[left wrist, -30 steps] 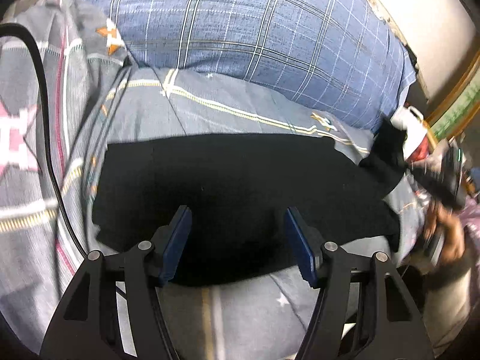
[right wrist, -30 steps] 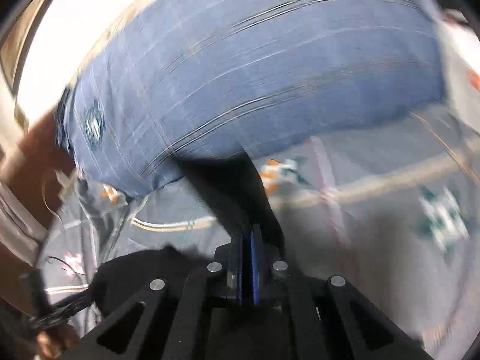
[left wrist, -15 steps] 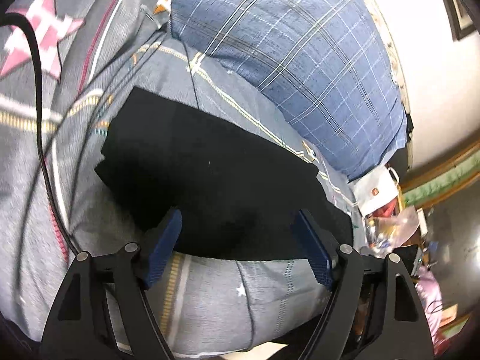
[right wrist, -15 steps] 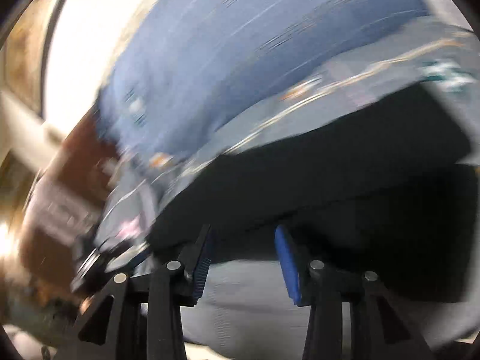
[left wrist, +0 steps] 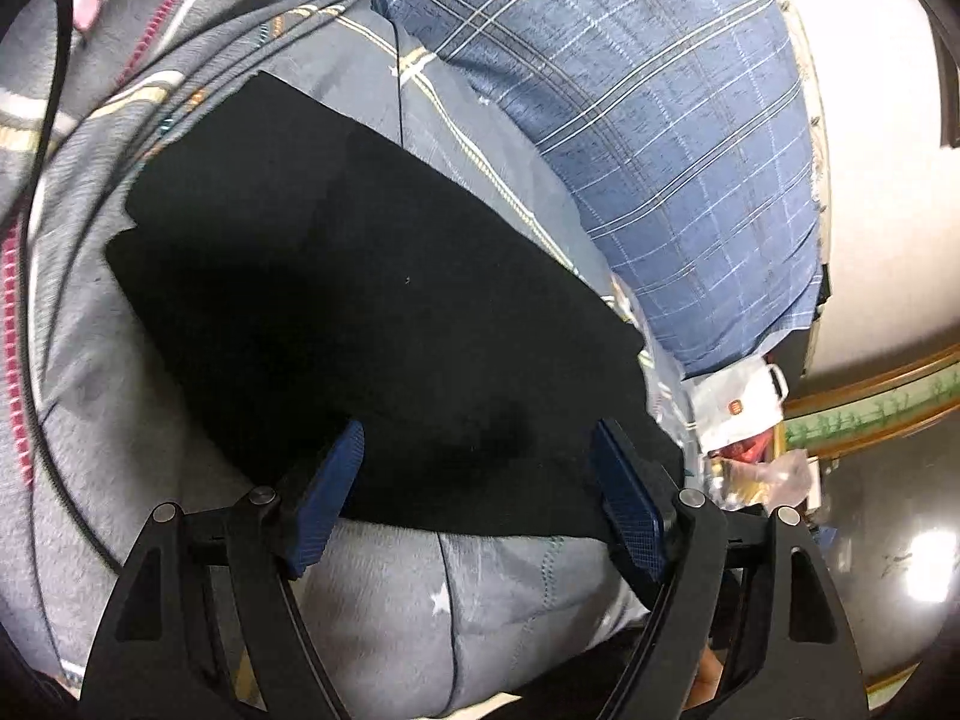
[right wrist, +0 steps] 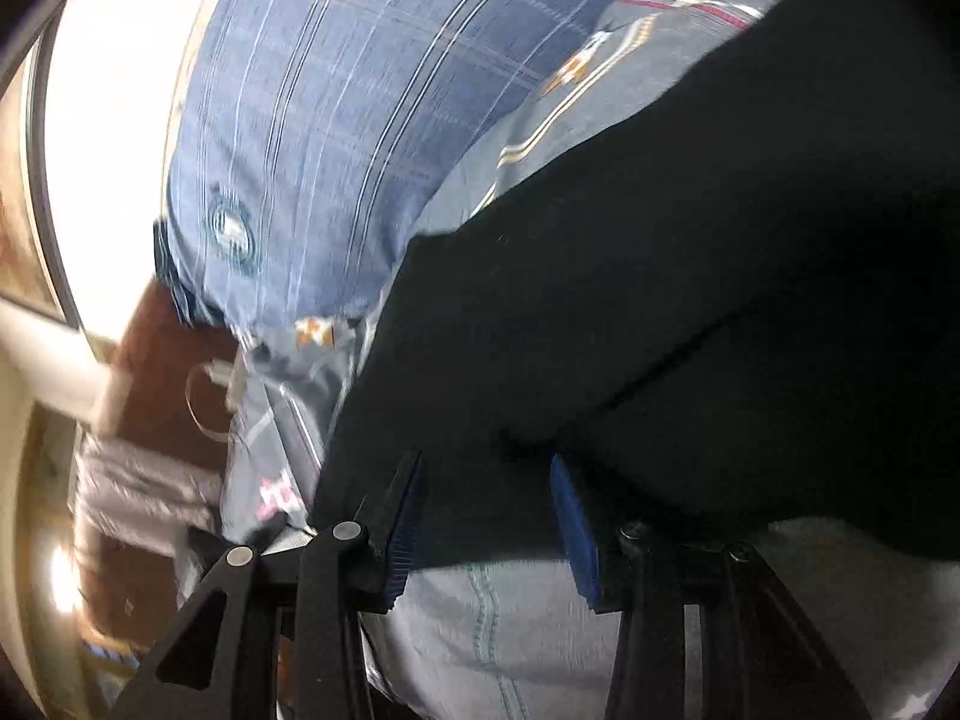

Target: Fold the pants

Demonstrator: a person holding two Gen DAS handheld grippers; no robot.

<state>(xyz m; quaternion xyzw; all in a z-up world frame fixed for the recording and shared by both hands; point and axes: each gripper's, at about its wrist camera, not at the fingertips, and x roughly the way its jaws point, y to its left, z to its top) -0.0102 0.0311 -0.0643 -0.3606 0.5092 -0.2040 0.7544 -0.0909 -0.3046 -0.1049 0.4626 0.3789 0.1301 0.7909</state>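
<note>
Our left gripper (left wrist: 477,492) and right gripper (right wrist: 486,516) stand apart-jawed, gripping nothing, over the near edge of the black pants (left wrist: 384,324). These lie folded flat on the grey quilt (left wrist: 510,600). Beyond sits a blue checked pillow (left wrist: 648,120).

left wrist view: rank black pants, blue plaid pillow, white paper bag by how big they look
1. black pants, though nearness to the camera inflates them
2. blue plaid pillow, a close second
3. white paper bag, by far the smallest
</note>
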